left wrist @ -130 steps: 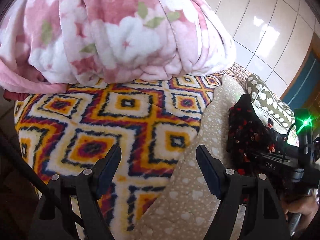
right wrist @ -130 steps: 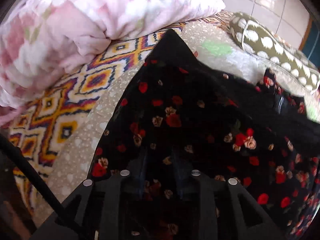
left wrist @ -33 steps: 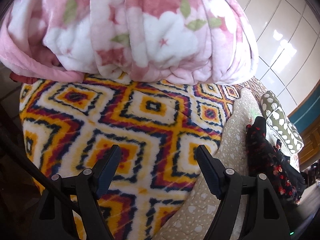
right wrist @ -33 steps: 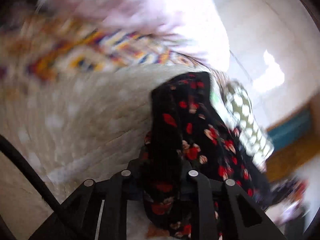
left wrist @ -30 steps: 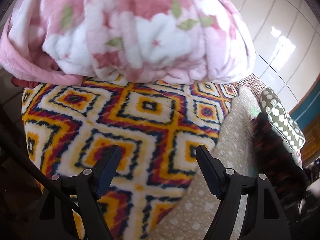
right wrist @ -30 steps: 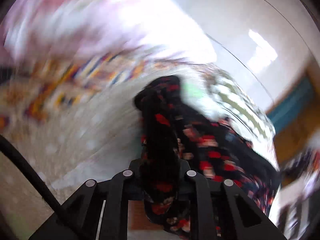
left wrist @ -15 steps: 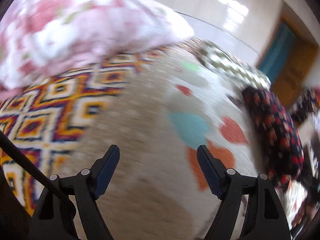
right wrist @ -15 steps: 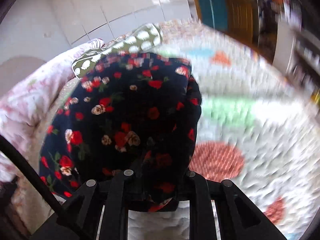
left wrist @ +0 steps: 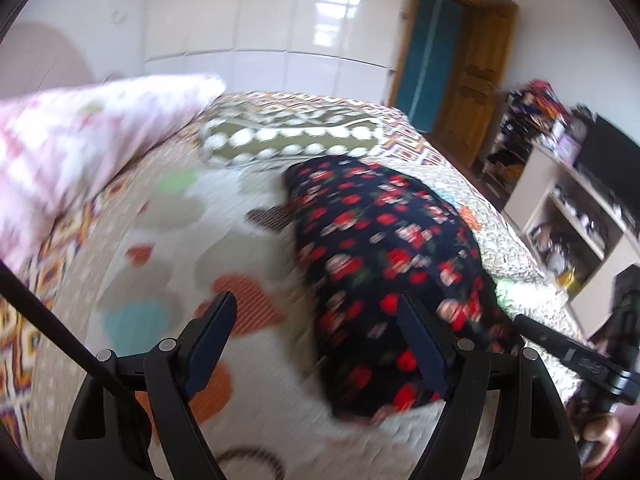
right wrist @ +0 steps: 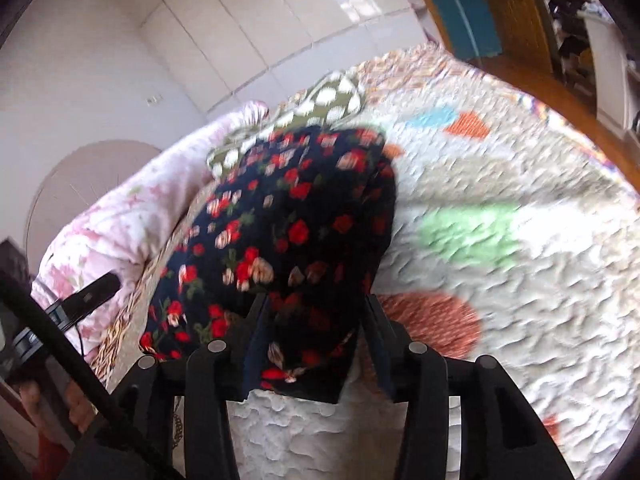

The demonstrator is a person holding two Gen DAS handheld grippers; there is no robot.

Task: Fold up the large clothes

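The folded black dress with red flowers (left wrist: 380, 240) (right wrist: 288, 220) lies on the pale quilt (left wrist: 180, 240) (right wrist: 500, 300) with coloured hearts. My right gripper (right wrist: 314, 312) is at the dress's near edge. Its jaws are opening, and the cloth sits loosely between them on the quilt. My left gripper (left wrist: 316, 304) is open above the quilt with nothing between its fingers. The dress lies just right of its gap and passes behind the right finger. A hand and the other tool show at the far lower right of the left wrist view.
A pink floral blanket (left wrist: 80, 152) (right wrist: 120, 220) is heaped at the left. An olive pillow with white dots (left wrist: 288, 140) (right wrist: 328, 100) lies beyond the dress. White shelves (left wrist: 580, 208) and a wooden door (left wrist: 472, 80) stand past the bed's right edge.
Both grippers swung away from the pink blanket and patterned cover to the heart quilt. The right gripper brought the dress along, and its jaws have parted around it.
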